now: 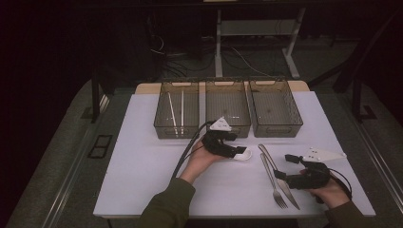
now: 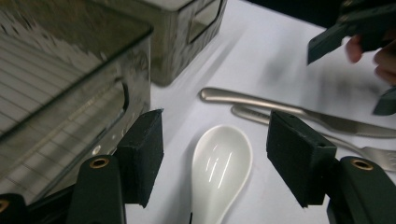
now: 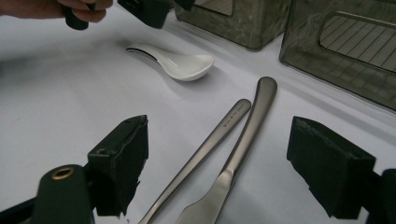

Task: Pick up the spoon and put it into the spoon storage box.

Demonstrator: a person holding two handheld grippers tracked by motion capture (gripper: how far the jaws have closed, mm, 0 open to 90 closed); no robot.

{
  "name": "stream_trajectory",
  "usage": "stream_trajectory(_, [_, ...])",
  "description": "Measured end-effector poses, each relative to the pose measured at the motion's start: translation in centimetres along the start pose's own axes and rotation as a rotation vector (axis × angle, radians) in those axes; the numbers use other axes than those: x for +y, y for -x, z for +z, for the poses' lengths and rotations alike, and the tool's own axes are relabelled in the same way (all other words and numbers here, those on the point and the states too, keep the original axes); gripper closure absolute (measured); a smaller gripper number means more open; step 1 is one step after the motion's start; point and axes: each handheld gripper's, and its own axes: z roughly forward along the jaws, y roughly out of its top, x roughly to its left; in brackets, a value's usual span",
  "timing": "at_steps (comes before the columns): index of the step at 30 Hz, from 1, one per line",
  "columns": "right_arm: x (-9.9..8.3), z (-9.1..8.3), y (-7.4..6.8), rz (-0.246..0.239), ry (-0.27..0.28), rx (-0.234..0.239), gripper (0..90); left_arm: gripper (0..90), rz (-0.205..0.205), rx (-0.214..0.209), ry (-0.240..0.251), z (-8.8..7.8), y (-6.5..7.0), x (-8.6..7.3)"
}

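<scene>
A white ceramic spoon [image 1: 244, 155] lies on the white table, bowl up. My left gripper [image 1: 236, 151] hovers just over its handle end, jaws open. In the left gripper view the spoon [image 2: 219, 168] lies between the two black pads [image 2: 142, 154], which stand clear of it on both sides. A steel knife [image 1: 268, 156] and fork [image 1: 274, 184] lie side by side to the right. My right gripper [image 1: 283, 166] rests open beside them. In the right gripper view the fork [image 3: 210, 144] and knife [image 3: 254, 116] run up between its spread jaws, untouched, with the spoon [image 3: 182, 63] beyond.
Three clear plastic bins stand in a row at the back of the table. The left bin [image 1: 161, 128] holds two pale chopsticks [image 1: 176, 111]; the middle bin [image 1: 228, 129] sits just behind my left hand, and the right bin [image 1: 275, 129] is beside it.
</scene>
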Motion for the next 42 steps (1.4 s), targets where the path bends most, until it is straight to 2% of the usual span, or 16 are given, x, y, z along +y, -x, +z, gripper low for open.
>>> stream_trajectory(10, [0.0, 0.0, -0.1, 0.003, -0.001, 0.000, 20.7, 35.2, 0.025, 0.008, -0.087, 2.0, 0.3, -1.0])
stream_trajectory(16, [0.0, 0.1, -0.1, 0.001, -0.004, 0.000, 20.7, 36.4, 0.034, 0.026, -0.104, 2.5, 0.5, -1.1])
stream_trajectory(23, [0.0, 0.1, -0.1, 0.004, -0.005, 0.001, 20.7, 39.6, 0.053, 0.027, -0.135, 2.8, 0.7, -1.3])
stream_trajectory(27, [0.0, 0.0, -0.1, 0.004, -0.005, 0.002, 20.7, 46.9, 0.077, 0.030, -0.153, 3.1, 0.9, -1.5])
stream_trajectory(28, [0.0, 0.0, -0.1, 0.005, -0.005, 0.002, 20.7, 49.8, 0.095, 0.022, -0.165, 3.0, 0.9, -1.4])
stream_trajectory(31, [0.0, 0.0, -0.1, 0.004, -0.006, 0.002, 20.7, 63.0, 0.107, -0.010, -0.160, 2.9, 1.2, -1.4])
stream_trajectory(34, [0.0, 0.0, -0.1, 0.005, -0.005, 0.003, 20.7, 74.6, 0.130, -0.005, -0.159, 2.7, 1.4, -1.3])
stream_trajectory(36, [0.0, 0.0, -0.1, 0.006, -0.006, 0.003, 20.7, 82.2, 0.136, -0.026, -0.150, 2.3, 1.2, -1.1])
stream_trajectory(42, [0.0, 0.0, -0.1, 0.004, -0.003, 0.002, 20.7, 83.4, 0.163, -0.019, -0.161, 2.1, 1.5, -1.1])
